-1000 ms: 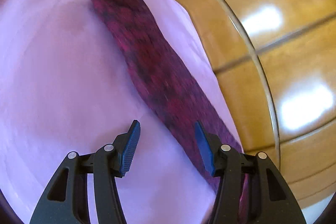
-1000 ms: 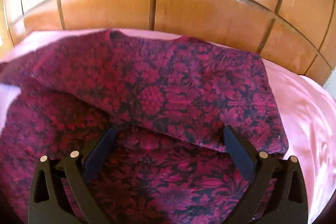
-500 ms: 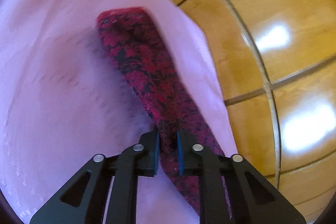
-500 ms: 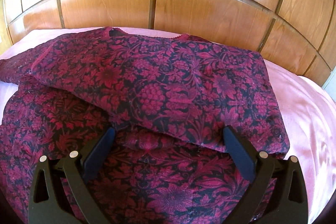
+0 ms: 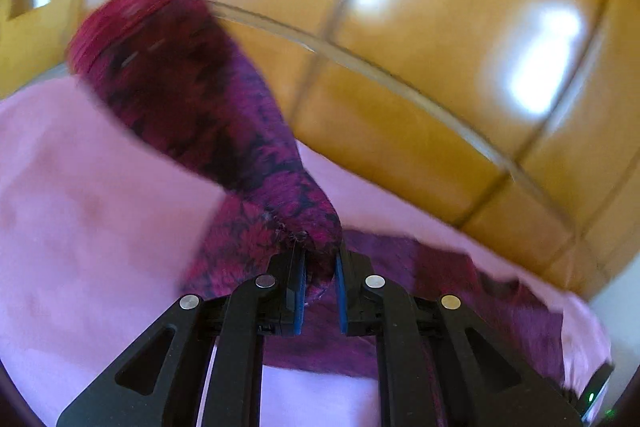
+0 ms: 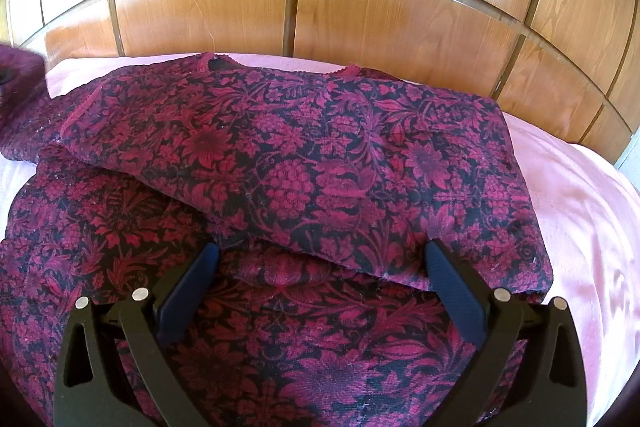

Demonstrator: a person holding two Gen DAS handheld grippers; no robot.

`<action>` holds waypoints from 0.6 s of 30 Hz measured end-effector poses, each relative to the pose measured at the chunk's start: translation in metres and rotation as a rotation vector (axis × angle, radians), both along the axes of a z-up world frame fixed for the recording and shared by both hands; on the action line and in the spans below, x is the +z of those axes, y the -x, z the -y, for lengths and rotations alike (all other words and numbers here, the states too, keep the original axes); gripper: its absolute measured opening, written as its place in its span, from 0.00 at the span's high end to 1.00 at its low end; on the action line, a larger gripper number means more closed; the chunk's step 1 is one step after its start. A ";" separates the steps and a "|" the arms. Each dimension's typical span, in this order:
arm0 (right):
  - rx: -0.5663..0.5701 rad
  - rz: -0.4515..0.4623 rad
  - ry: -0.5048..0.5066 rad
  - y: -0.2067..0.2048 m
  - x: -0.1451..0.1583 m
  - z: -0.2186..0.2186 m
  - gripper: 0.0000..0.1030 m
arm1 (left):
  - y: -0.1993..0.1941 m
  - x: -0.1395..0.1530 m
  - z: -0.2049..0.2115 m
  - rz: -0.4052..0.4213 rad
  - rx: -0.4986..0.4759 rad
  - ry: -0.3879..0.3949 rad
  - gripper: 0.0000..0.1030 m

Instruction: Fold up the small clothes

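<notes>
Sleeve (image 5: 192,99) lifted since, left gripper (image 5: 320,267) clamping it

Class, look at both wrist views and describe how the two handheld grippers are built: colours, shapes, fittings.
The left gripper and right gripper look alike: black plastic linkage arms with triangular cut-outs, joined by round silver pivot pins. Each finger ends in a flat blue ribbed pad. No cables, hands or sleeves show. A small green light glows at the left view's lower right edge.

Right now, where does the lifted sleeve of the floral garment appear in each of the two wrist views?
Left wrist: the sleeve runs from upper left down to the centre, pinched in the left gripper.
Right wrist: only its blurred end shows at the left edge.
Shared landmark: the wooden headboard.
</notes>
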State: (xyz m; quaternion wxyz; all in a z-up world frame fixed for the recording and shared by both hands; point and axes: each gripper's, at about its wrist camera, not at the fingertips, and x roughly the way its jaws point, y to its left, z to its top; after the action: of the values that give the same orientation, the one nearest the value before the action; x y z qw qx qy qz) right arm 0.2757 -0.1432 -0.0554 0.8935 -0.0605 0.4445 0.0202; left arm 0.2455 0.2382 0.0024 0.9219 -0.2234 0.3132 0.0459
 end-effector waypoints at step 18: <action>0.002 -0.007 -0.035 -0.002 0.003 0.004 0.02 | 0.025 -0.014 0.089 -0.053 -0.116 -0.063 0.33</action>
State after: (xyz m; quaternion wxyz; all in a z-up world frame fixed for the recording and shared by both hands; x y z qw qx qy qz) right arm 0.2781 -0.1468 -0.0521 0.8928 -0.0450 0.4472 0.0293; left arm 0.2208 0.1492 -0.0117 0.9209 -0.1743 0.3484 0.0083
